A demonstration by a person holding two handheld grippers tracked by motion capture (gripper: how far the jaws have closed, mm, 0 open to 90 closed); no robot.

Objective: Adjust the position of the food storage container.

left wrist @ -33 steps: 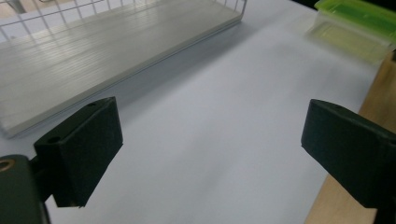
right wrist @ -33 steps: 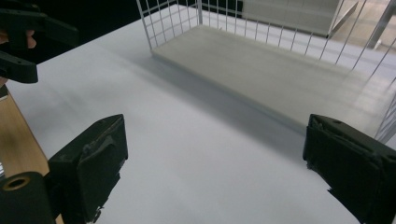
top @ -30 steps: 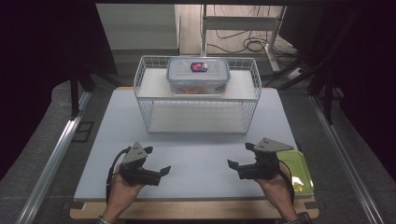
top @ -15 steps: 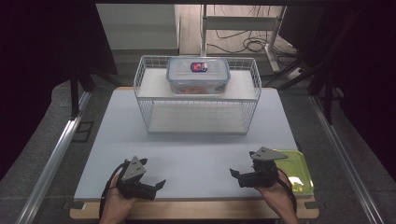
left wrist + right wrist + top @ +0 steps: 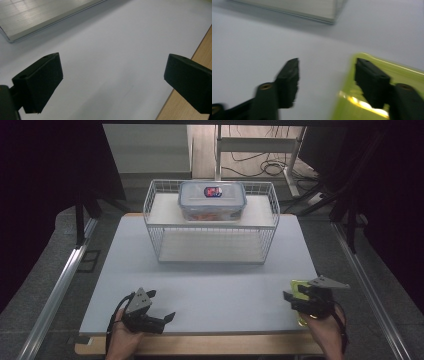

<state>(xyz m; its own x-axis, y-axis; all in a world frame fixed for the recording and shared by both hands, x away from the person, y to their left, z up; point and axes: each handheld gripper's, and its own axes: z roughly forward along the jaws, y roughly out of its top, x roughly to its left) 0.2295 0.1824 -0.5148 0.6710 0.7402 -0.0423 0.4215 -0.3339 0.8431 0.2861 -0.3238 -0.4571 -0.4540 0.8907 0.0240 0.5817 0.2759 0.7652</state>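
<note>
Evidently the thing being reached for is the lime-green tray (image 5: pixel 302 306), which lies at the lower right of the high view on the right edge of the white worktop (image 5: pixel 210 275), largely covered by the right gripper (image 5: pixel 289 296). In the right gripper view that gripper's fingers (image 5: pixel 289 75) stand about half open and have just been closing, one over the bare worktop and the other over the tray (image 5: pixel 387 75); its rim seems to lie between them, but no pinch can be made out through the blur. A slip is the likeliest fault: a glossy, shallow rim caught at its very edge could slide free, or the tray could be pushed off the worktop's edge if the fingers shut while still travelling sideways. The left gripper (image 5: pixel 167 317) rests at the lower left with its fingers (image 5: pixel 40 80) wide apart and nothing between them. Against the earlier frames, the right gripper has been carried outward onto the tray, and the left gripper has been lowered nearer the front edge. The wire basket (image 5: pixel 212 227) and the lidded container (image 5: pixel 212 200) on it are unchanged.
</note>
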